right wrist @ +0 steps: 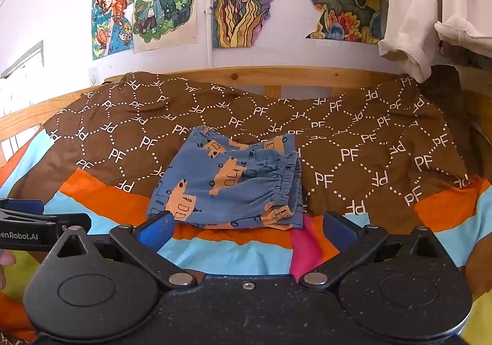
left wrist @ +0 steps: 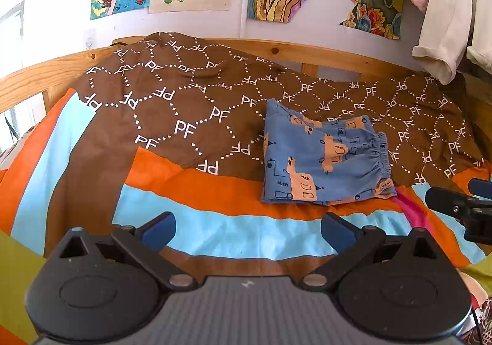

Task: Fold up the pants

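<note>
On the striped orange-and-blue bedspread [left wrist: 215, 222] lie the small blue pants with tan printed shapes [left wrist: 323, 160] — folded into a compact bundle, partly over a brown "PF"-patterned cloth [left wrist: 184, 105]. Both the left gripper [left wrist: 248, 229] and right gripper [right wrist: 247, 228] hover near them — fingers spread apart, gripping nothing.

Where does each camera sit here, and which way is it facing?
Left wrist: sits on the left gripper, facing the wall of drawings across the bed; the folded blue patterned pants lie ahead to the right, the right gripper at the edge.
Right wrist: sits on the right gripper, facing the same way; the pants lie straight ahead, the left gripper and a fingertip at the left edge.
Shared: pants, brown PF-print cloth, both grippers open.
</note>
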The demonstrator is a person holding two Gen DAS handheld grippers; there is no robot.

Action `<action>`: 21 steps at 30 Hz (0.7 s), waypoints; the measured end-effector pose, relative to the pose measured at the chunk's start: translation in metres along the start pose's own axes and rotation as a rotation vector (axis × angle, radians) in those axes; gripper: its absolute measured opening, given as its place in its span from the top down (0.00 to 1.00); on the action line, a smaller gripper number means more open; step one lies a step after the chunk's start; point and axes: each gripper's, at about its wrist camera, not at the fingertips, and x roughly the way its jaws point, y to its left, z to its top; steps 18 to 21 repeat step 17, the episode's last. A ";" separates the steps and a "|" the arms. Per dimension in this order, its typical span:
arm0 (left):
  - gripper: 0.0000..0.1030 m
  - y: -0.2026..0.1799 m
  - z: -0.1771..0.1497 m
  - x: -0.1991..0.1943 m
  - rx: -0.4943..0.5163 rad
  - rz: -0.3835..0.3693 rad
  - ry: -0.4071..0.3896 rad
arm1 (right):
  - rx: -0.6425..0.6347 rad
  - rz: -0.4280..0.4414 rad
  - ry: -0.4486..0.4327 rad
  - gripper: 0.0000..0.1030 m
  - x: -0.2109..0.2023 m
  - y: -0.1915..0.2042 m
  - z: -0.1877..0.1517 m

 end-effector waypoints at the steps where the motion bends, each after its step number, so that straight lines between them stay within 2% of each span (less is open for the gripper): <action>1: 0.00 0.000 0.000 0.001 -0.002 0.004 0.014 | 0.001 0.000 0.001 0.01 0.000 0.000 0.000; 8: 0.00 -0.001 -0.001 0.005 -0.001 0.017 0.058 | 0.002 0.001 -0.001 0.01 -0.001 -0.001 0.001; 14: 0.00 -0.001 -0.002 0.005 -0.009 -0.024 0.074 | 0.004 0.007 0.002 0.01 -0.002 0.000 0.002; 21: 0.00 -0.002 -0.003 0.005 -0.014 -0.025 0.081 | 0.020 0.006 0.010 0.01 -0.001 -0.002 0.002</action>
